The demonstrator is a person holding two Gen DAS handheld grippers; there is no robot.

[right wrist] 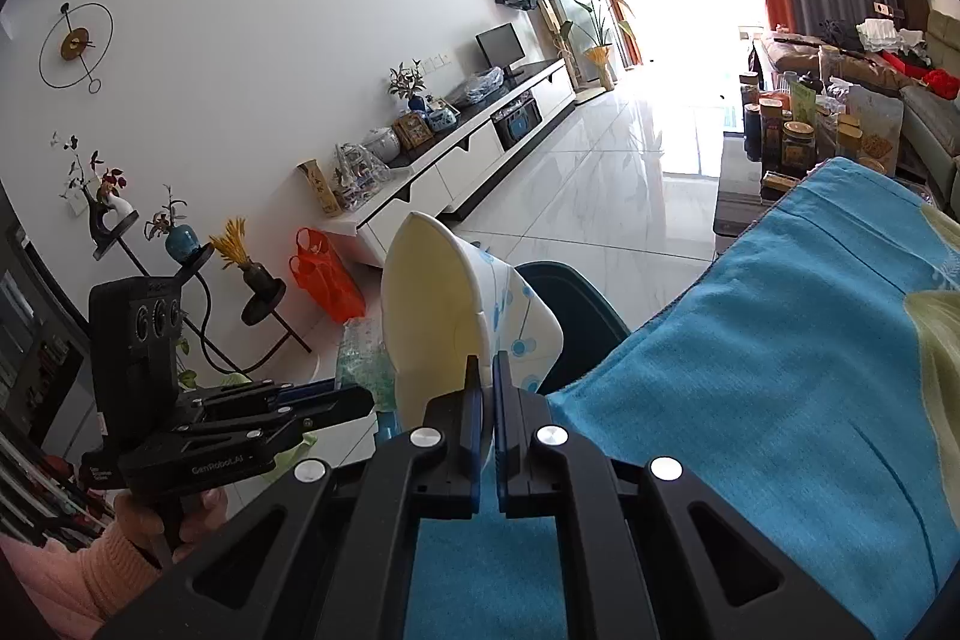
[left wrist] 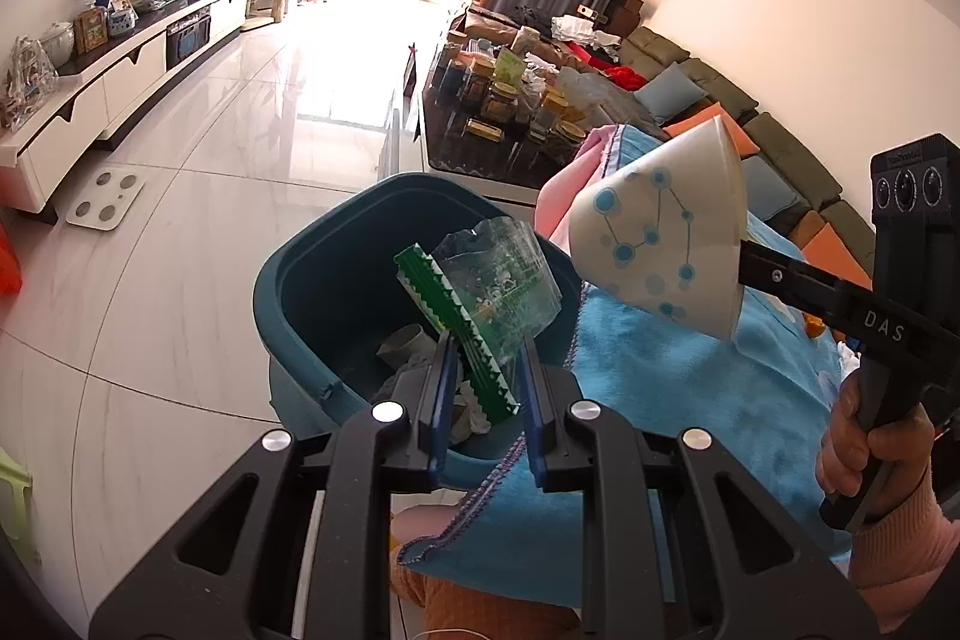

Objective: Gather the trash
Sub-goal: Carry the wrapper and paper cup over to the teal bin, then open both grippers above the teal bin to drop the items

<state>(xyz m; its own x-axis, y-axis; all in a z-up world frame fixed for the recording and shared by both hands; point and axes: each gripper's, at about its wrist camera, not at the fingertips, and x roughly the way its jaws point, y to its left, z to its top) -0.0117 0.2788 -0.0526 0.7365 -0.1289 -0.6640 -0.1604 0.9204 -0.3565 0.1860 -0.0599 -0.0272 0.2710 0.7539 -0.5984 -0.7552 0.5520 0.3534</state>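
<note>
Both your grippers hover by the bin, left fingers pinching a wrapper, right fingers clamping a cup, ready to drop.

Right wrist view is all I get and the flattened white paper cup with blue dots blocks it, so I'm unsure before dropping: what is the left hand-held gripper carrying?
Observer: A clear plastic wrapper with a green zigzag edge, pinched in the left hand-held gripper.
Operator: Is it over the bin?
Observer: Yes, above the open dark teal plastic bin.
Operator: Bin empty?
Observer: No, crumpled grey and white scraps lie inside.
</note>
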